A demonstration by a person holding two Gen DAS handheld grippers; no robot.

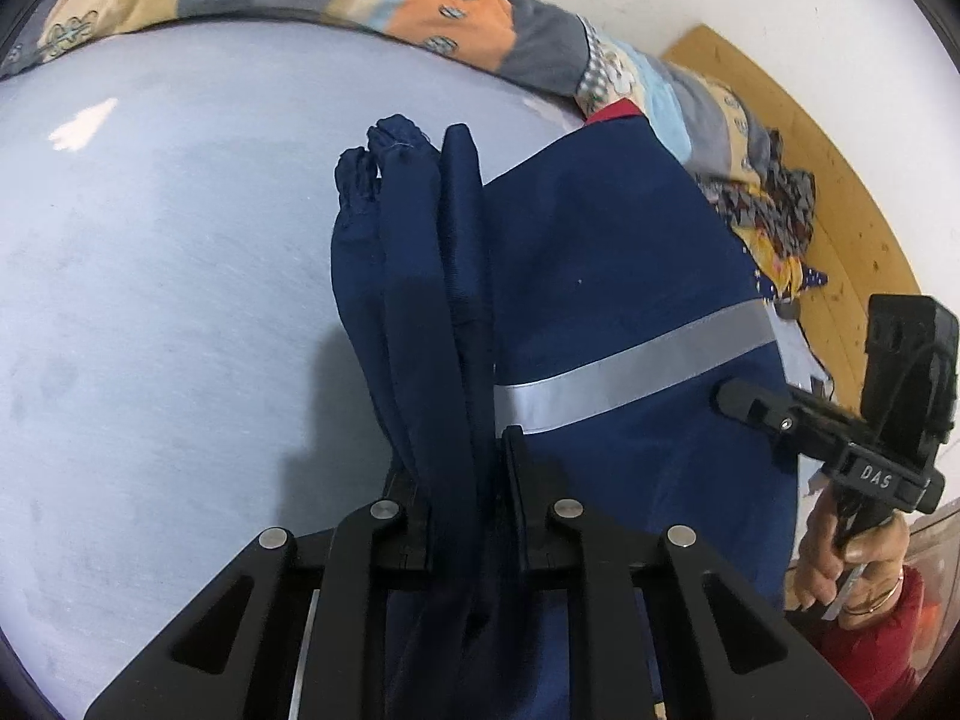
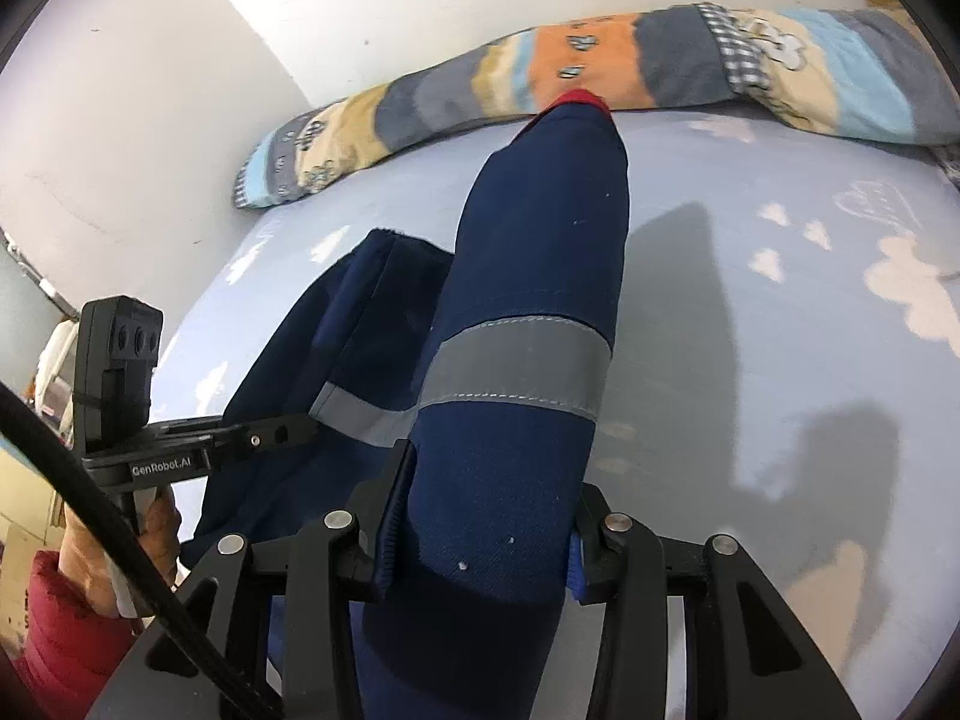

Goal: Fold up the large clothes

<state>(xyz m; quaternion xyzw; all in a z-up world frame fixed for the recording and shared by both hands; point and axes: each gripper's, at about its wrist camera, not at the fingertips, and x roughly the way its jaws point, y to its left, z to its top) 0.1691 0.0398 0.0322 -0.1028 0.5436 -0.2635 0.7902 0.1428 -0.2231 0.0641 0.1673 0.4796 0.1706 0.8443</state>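
A navy blue work garment (image 1: 600, 264) with a grey reflective band (image 1: 636, 366) hangs over a pale blue bed sheet (image 1: 150, 300). My left gripper (image 1: 462, 468) is shut on a bunched fold of its navy cloth. My right gripper (image 2: 486, 516) is shut on a thick fold of the same garment (image 2: 540, 252), whose reflective band (image 2: 516, 366) crosses it and whose red lining (image 2: 579, 97) shows at the far end. The right gripper also shows in the left wrist view (image 1: 738, 399), at the garment's right edge. The left gripper shows in the right wrist view (image 2: 300, 426).
A rolled patchwork quilt (image 1: 420, 6) lies along the far side of the bed, against a white wall (image 2: 180, 90). A wooden board (image 1: 840, 180) and a patterned cloth (image 1: 774, 210) are at the right. The sheet (image 2: 780, 300) has white cloud prints.
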